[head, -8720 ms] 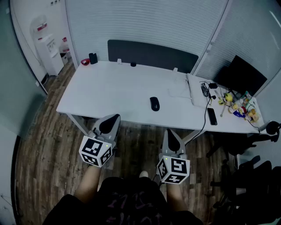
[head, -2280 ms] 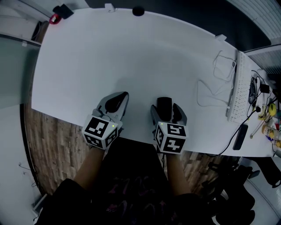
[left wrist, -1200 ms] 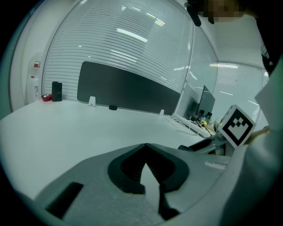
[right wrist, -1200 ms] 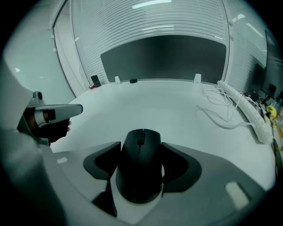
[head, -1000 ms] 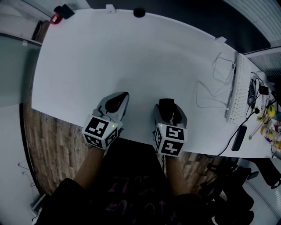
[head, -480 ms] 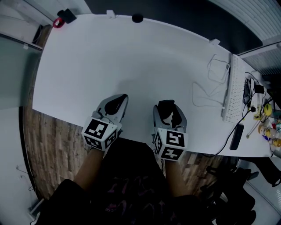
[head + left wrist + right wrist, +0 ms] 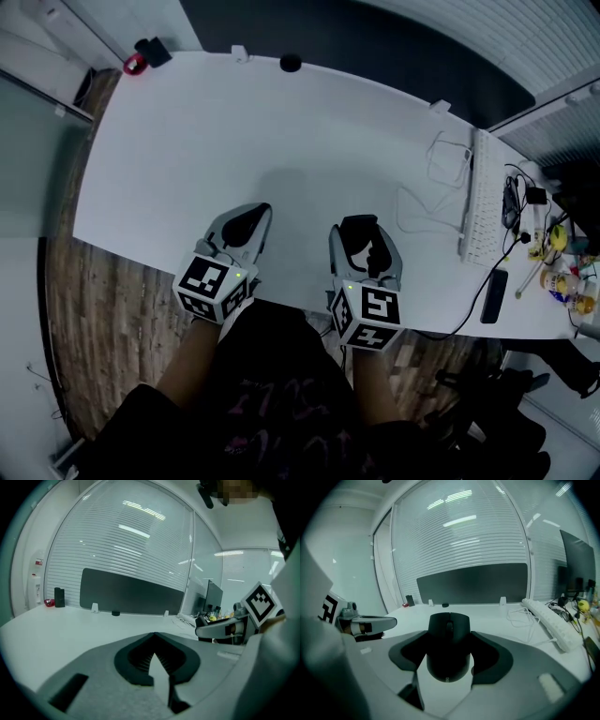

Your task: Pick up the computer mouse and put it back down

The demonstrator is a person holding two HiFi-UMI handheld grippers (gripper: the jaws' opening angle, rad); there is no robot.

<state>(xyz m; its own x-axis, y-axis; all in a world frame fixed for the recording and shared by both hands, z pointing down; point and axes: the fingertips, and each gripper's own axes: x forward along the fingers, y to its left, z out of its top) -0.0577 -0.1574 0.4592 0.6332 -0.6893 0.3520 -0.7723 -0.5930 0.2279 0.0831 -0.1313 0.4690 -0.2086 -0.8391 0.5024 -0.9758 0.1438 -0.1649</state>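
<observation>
The black computer mouse (image 7: 360, 236) sits between the jaws of my right gripper (image 7: 361, 225), which is shut on its sides and holds it above the white table (image 7: 187, 141) near the front edge. In the right gripper view the mouse (image 7: 449, 641) fills the gap of the right gripper (image 7: 450, 634), with table surface showing beneath it. My left gripper (image 7: 253, 214) hangs beside it to the left, shut, with nothing in it. Its tips meet in the left gripper view, where the left gripper (image 7: 154, 634) hovers over bare tabletop.
A white keyboard (image 7: 473, 202) and a looped white cable (image 7: 422, 197) lie at the right. A dark phone (image 7: 490, 295) and small clutter (image 7: 558, 267) lie further right. A small black puck (image 7: 290, 63) and a red and black item (image 7: 142, 56) stand at the far edge.
Both grippers have risen from the table. The right one has carried the mouse up with it, still gripped. The left stayed shut and empty.
</observation>
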